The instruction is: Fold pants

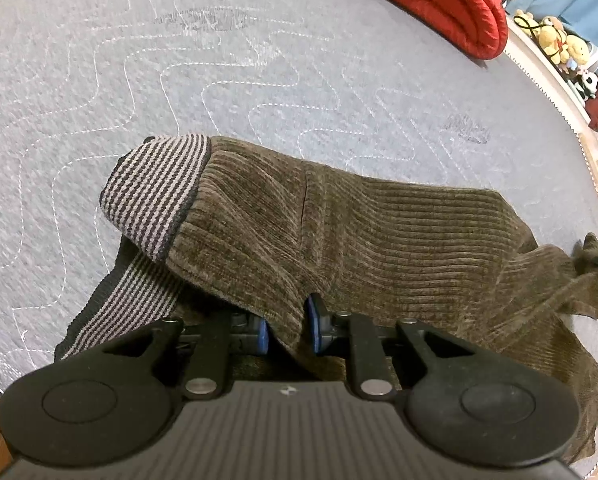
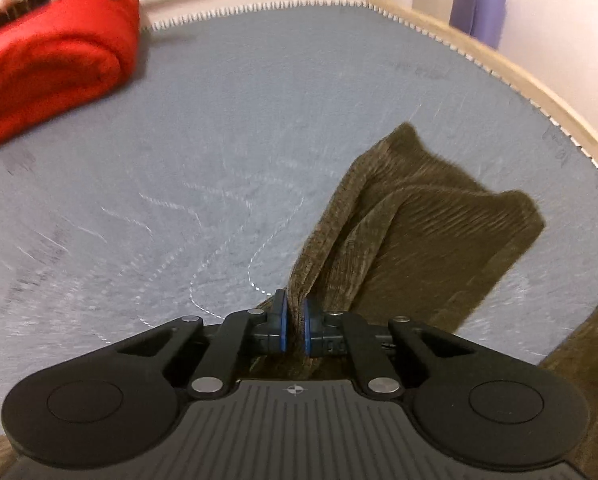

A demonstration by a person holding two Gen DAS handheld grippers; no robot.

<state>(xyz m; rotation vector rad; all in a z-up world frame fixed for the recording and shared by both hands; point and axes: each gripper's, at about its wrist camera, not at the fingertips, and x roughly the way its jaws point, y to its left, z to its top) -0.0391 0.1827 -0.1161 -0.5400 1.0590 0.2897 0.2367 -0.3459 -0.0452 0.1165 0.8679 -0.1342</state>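
The pants (image 1: 339, 232) lay on the grey mattress (image 1: 179, 100), near its red blanket (image 1: 439, 0). Left gripper (image 1: 289, 330) and right gripper (image 2: 293, 326) each pinched cloth, probably to lift for folding.

wrist views close, angled down | shared: pants (image 1: 339, 220), mattress (image 1: 179, 100)

Pants (image 1: 339, 220) on mattress (image 1: 179, 100), blanket (image 1: 439, 0) behind.
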